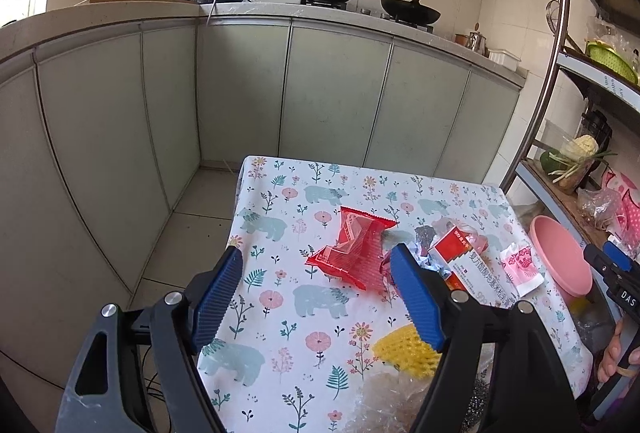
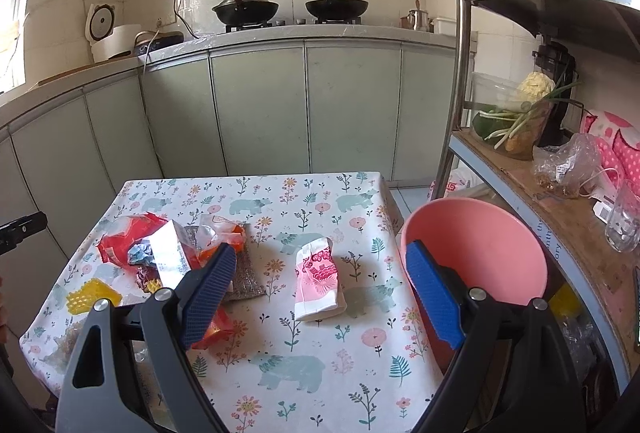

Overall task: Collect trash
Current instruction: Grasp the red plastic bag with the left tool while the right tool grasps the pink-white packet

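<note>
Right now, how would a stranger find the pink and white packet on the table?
Look at the table with the bear-print cloth. The pink and white packet lies alone near its middle, between the litter pile and the pink basin. Only it bears pink flowers.

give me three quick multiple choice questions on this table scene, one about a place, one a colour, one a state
1. Where is the pink basin?
A. at the table's right edge
B. on the stove
C. on the top shelf

2. What colour is the foam net?
A. green
B. yellow
C. black

3. How is the right gripper?
A. shut on the pink and white packet
B. shut on a wrapper
C. open, holding nothing

Answers: 1 A, it sits beside the tablecloth's right edge, below the shelves. 2 B, it is bright yellow. 3 C, its blue pads stand wide apart with the packet lying untouched on the table.
</note>
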Demonstrator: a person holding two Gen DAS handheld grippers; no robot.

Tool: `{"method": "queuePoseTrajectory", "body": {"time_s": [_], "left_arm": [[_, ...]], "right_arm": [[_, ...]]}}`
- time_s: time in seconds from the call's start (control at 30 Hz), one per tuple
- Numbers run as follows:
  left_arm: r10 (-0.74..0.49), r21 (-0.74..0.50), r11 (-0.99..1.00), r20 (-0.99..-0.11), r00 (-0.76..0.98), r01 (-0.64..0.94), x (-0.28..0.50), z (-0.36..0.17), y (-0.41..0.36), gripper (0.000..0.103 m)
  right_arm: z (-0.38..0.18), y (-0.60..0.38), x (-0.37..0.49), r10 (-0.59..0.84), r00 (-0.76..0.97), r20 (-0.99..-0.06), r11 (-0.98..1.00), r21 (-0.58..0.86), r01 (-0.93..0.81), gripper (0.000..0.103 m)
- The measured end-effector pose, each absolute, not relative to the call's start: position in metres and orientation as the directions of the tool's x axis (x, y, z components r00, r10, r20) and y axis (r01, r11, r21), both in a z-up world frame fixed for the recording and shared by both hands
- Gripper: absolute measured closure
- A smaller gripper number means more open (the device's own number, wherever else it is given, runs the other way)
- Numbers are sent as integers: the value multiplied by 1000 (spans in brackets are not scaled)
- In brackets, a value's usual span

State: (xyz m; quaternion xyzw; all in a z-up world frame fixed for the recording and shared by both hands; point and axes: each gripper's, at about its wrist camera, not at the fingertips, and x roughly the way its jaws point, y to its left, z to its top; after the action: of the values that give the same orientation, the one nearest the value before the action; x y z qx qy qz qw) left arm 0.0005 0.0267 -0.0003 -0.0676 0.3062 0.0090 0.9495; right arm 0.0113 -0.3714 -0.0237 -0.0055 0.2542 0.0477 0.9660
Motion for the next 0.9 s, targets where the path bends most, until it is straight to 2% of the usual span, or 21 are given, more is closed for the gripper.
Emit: {"method": "queuePoseTrajectory", "body": {"time_s": [0.43,0.8,0.9], "left_arm": [[-44,-69,998,-632,773,1,33,-21,15,29],[-59,2,996,-696,716,84,77,-49,-6,40],[-54,21,995,-709,703,98,88,-55,-10,45]], "right_arm": [[-55,-369,39,101,803,-587,994,18,-112,16],[-77,-368,63,127,746,-654,990,36,-137,16],[-82,-371,69,133,730,-670,990,49,-136,16]]}}
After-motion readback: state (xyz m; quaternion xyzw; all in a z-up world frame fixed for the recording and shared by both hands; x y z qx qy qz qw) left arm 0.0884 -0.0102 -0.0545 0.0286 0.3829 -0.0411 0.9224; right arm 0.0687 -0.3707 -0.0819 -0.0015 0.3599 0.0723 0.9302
